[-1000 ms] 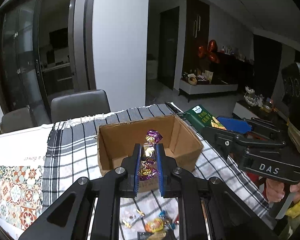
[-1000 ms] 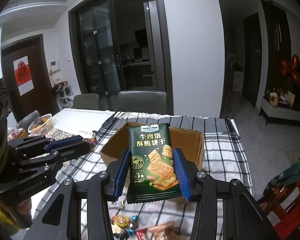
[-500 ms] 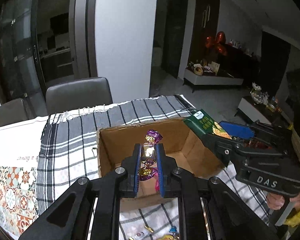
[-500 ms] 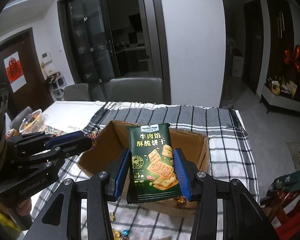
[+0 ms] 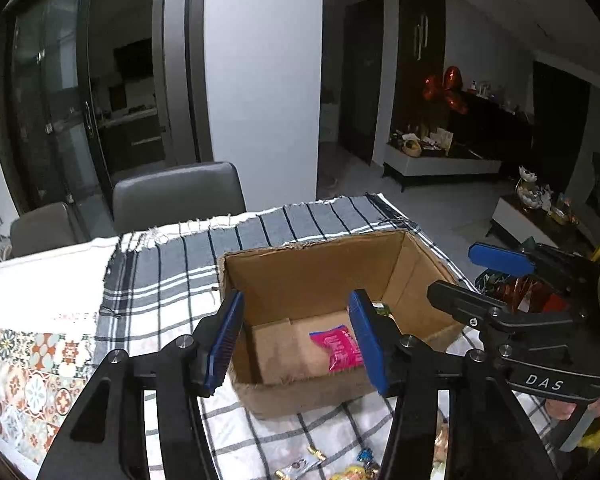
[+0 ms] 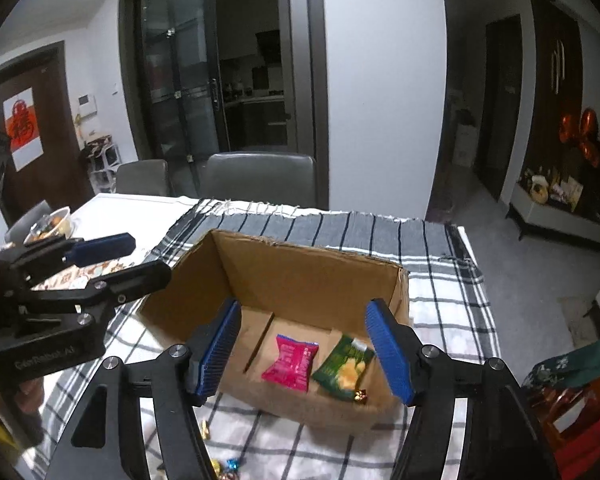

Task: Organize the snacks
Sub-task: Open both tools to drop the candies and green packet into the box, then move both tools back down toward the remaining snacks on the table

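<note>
Both tongs hang released and empty over the cardboard box [image 6: 300, 276], left tongs [image 5: 296, 340] and right tongs [image 6: 304, 350] spread wide. Ahead of the right tongs, inside the box, lie a pink packet [image 6: 291, 362], a green cracker packet [image 6: 342, 368] and a gold candy [image 6: 360, 395], so part is done; loose wrapped candies [image 5: 340, 466] beneath the tongs on the counter's checked cloth [image 5: 168, 264] look still to be boxed

"DAS" on right gripper [image 5: 500, 276]
</note>
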Motion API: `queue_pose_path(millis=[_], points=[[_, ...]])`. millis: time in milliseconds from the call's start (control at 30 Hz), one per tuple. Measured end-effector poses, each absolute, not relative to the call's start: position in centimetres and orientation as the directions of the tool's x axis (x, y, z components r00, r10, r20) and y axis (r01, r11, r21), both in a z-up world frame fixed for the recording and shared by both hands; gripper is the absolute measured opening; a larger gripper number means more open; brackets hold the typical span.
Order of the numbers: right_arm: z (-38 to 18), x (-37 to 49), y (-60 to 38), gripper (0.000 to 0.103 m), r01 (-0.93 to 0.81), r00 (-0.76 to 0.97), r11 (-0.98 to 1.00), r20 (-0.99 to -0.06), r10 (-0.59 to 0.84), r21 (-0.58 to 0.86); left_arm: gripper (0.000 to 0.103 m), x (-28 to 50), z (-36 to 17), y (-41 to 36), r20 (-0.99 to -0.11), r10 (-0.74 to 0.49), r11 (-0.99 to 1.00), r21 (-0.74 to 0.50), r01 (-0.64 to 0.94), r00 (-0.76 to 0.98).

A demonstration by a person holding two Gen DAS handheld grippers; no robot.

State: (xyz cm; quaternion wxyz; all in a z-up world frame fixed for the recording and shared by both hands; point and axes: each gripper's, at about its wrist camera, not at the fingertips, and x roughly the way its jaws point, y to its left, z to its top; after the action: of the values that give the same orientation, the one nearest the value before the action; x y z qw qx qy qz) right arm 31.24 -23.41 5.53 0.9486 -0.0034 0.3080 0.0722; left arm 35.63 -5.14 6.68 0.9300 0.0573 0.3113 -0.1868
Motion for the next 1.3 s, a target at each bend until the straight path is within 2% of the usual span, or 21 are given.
queue_pose_path(millis=[433,733,1100,1300], points=[[6.5,24.1,-22.2,0.066,-0.177,0.836,0.982,-0.517,0.184,0.063,0.053,27.0,8.2,-3.9,-0.508,-0.332,0.908,0.058,0.416,0.795],[5.5,19.2,-21.2,0.065,-0.180,0.861,0.984,-0.483,0.161,0.008,0.053,21.4,6.4,-3.3,-0.475,-0.299,0.907,0.129,0.401,0.828],[2.3,14.8,-20.2,0.065,-0.198,0.850,0.980,-0.505,0.153,-0.036,0.053,16.8,2.5,-2.8,-0.490,-0.294,0.906,0.131,0.403,0.821],[-0.2,14.0,-19.6,0.065,-0.221,0.819,0.974,-0.553,0.155,-0.056,0.053,16.3,-0.2,-2.8,-0.545,-0.304,0.893,0.122,0.433,0.782]])
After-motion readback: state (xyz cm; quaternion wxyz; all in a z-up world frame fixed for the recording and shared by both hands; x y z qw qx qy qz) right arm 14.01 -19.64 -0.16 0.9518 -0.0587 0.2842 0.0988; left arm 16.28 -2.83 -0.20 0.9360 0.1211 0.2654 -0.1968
